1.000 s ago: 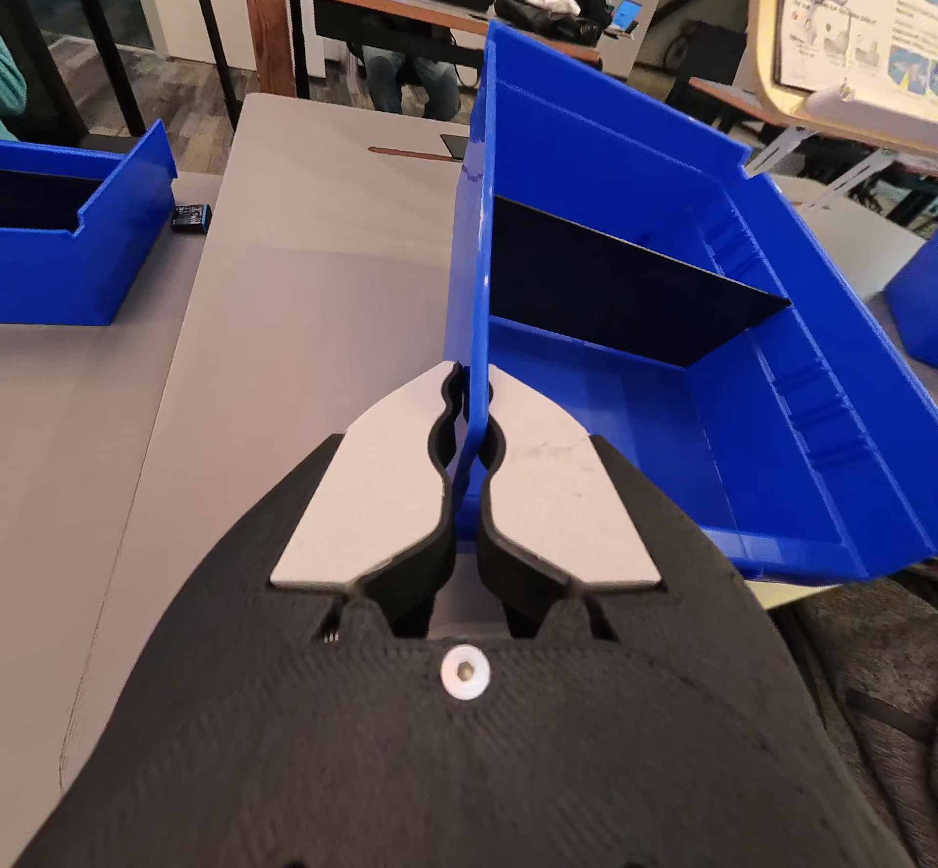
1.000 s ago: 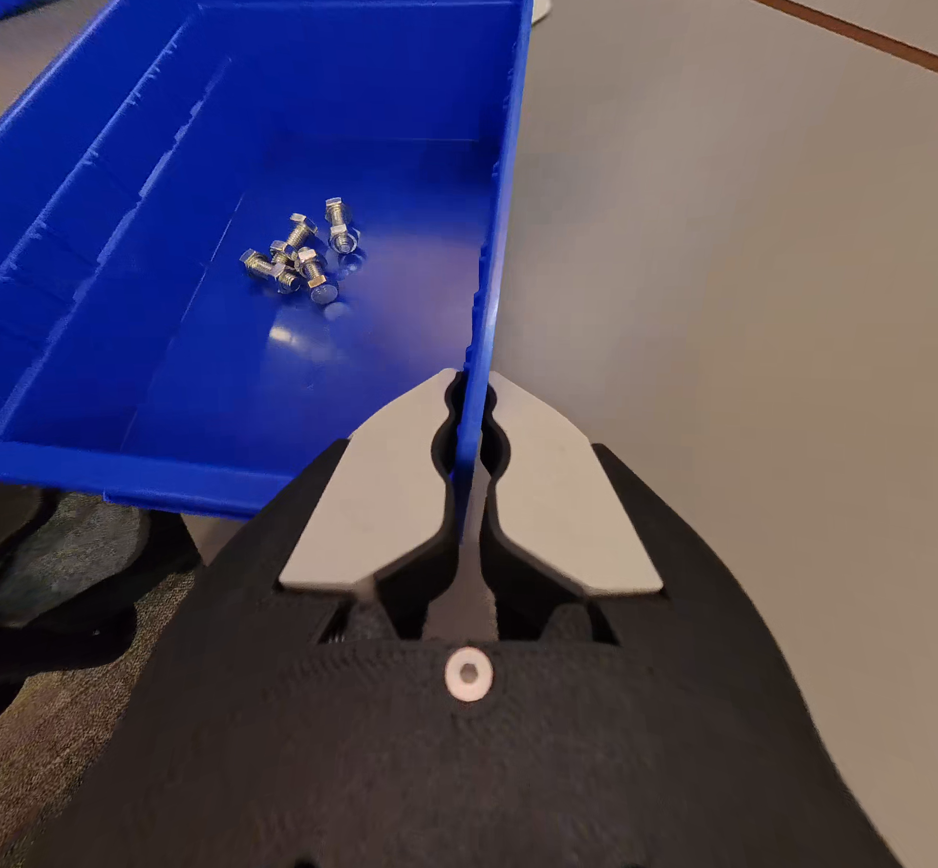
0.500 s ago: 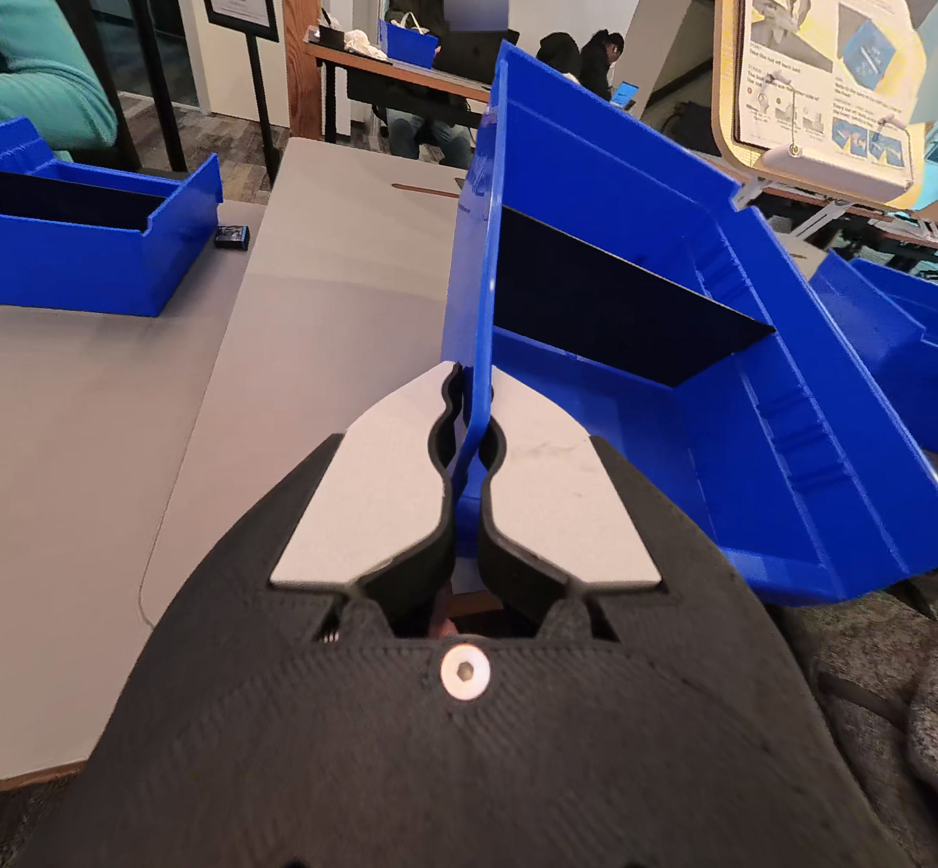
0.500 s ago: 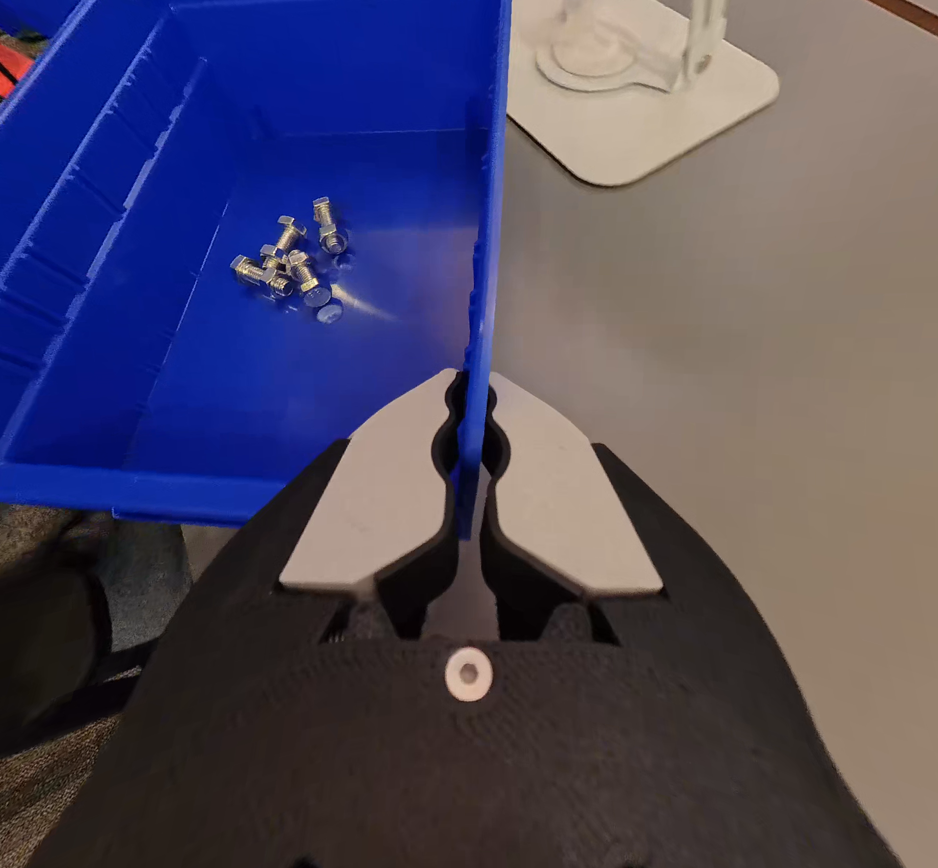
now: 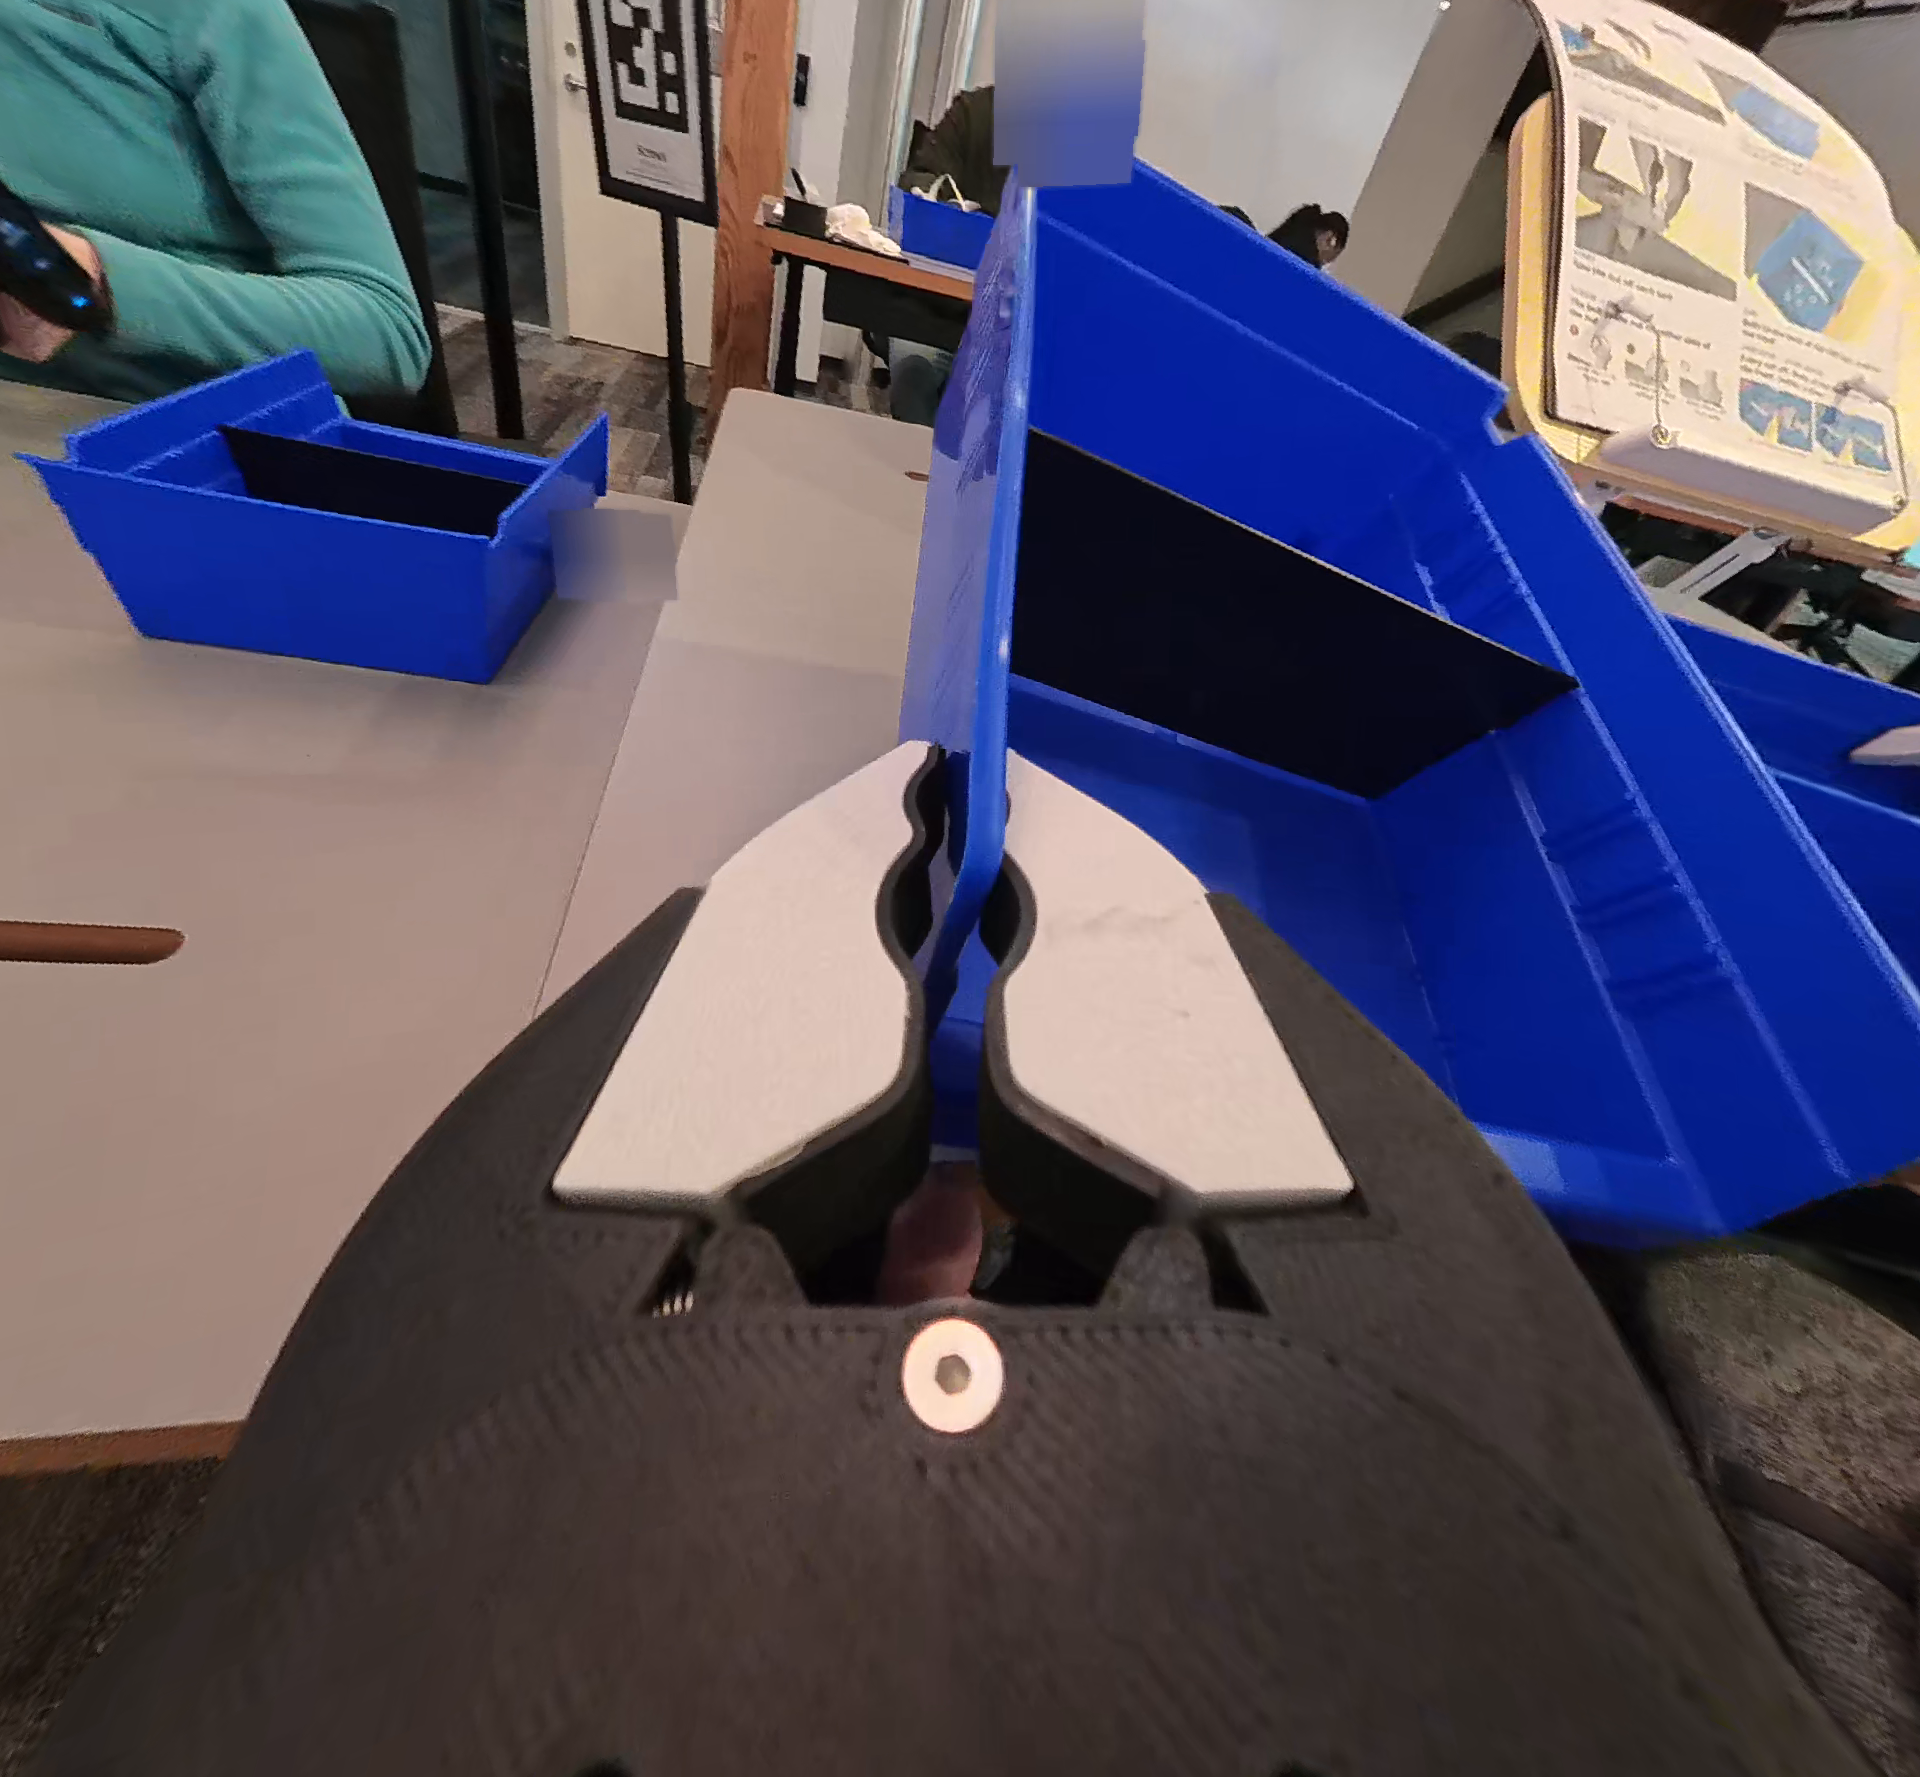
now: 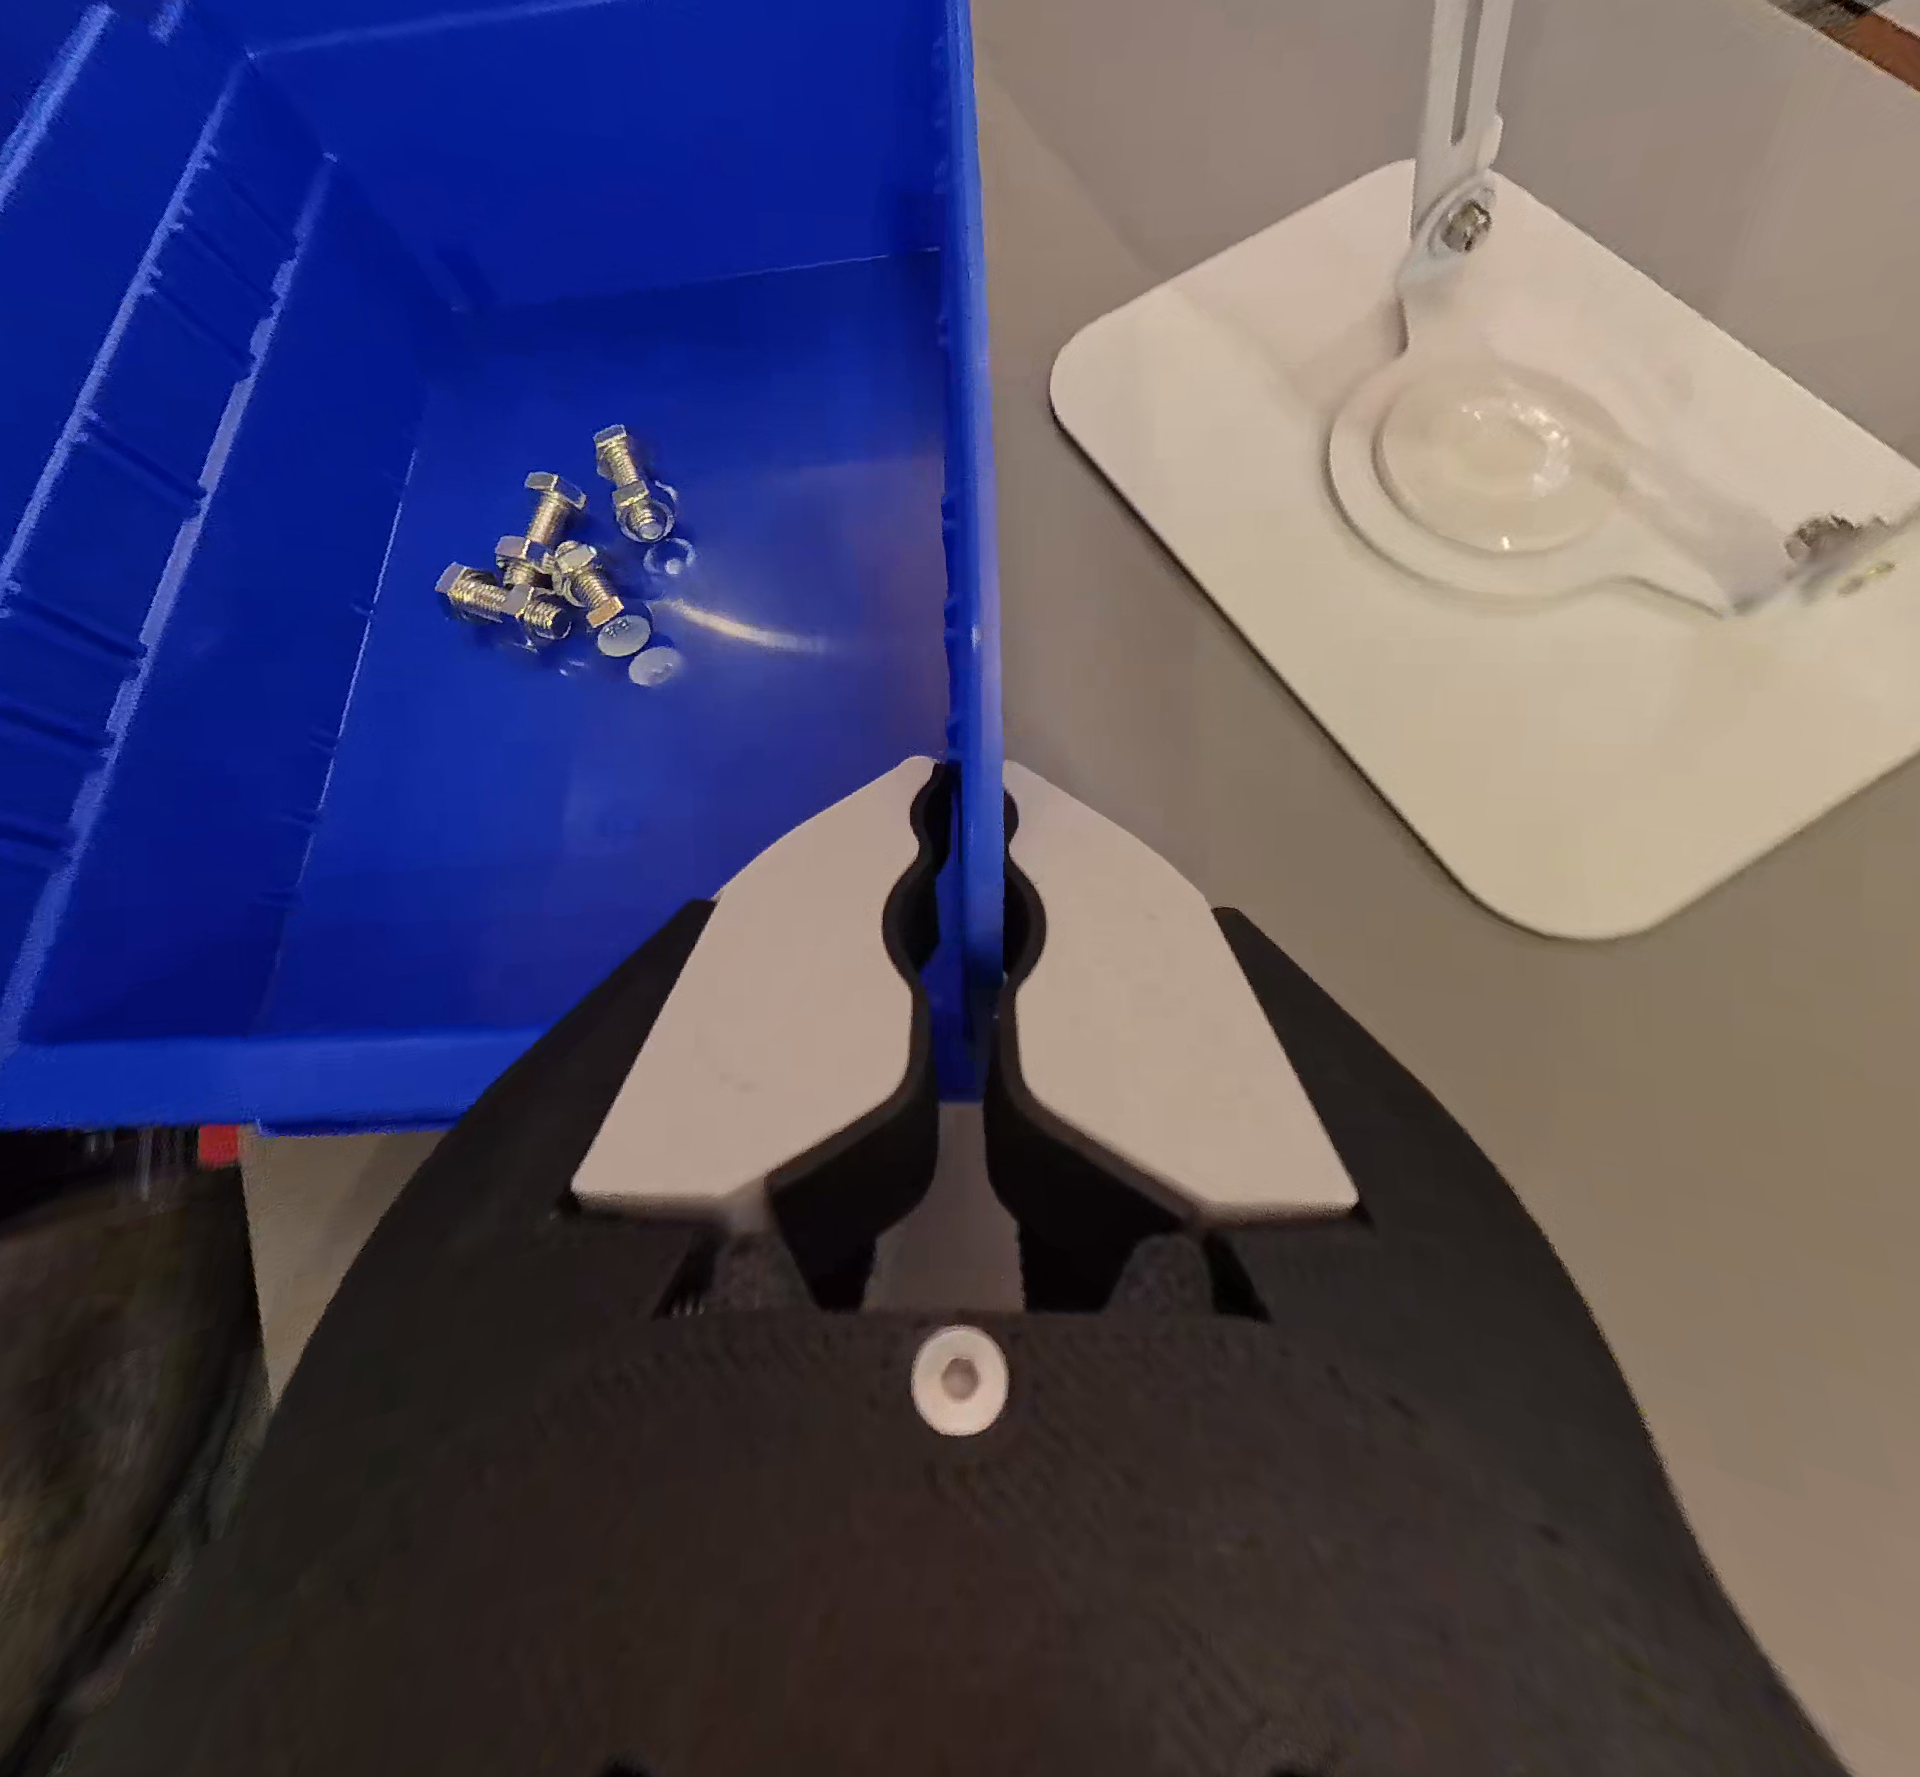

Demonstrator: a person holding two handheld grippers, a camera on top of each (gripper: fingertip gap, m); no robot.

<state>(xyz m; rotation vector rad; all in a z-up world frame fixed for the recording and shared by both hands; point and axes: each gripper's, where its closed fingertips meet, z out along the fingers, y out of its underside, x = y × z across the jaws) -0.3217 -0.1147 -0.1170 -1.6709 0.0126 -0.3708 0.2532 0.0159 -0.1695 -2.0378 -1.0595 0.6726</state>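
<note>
In the left wrist view my left gripper is shut on the left side wall of a blue bin. Both pads press on the thin wall. A black divider crosses this bin, and its near part looks bare. In the right wrist view my right gripper is shut on the right side wall of a blue bin. Several silver bolts lie on that bin's floor. I cannot tell whether both views show the same bin. The near end of each bin hangs past the grey table's front edge.
A smaller blue bin with a black divider stands on the table at the left, by a person in a teal sleeve. Another blue bin lies at the right. A white stand base sits right of the bolt bin. Carpet lies below. There is about 60 cm between the tips of the two grippers.
Both grippers have stayed shut on the bin walls. Both views have shifted and the bins with them. The white stand base has come into the right wrist view. The bolts have barely shifted.
</note>
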